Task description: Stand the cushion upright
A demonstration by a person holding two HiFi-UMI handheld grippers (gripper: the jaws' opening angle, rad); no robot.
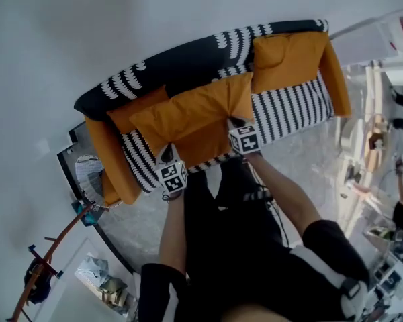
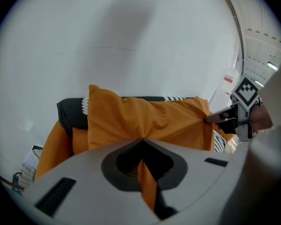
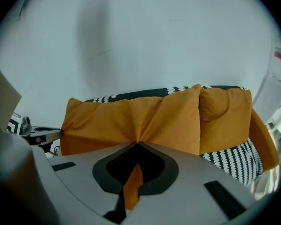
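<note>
1. Cushion [image 1: 195, 109]: orange fabric, rectangular, soft. Creases fan out from 2 pinch points on its lower edge.
2. Orientation: the long axis runs along the sofa [image 1: 292, 102], parallel to the backrest. The broad face is turned toward both grippers, and the top edge reaches near the backrest's top.
3. Location: mid-sofa, above the striped seat. The left armrest is on one side and a 2nd orange cushion [image 1: 289, 59] at the sofa's right end is on the other.
4. Left gripper [image 1: 165, 153]: jaws clamped together on the cushion's lower edge, toward its left end, with fabric pinched between them.
5. Right gripper [image 1: 234, 122]: jaws likewise closed on the lower edge, near the right corner.
</note>
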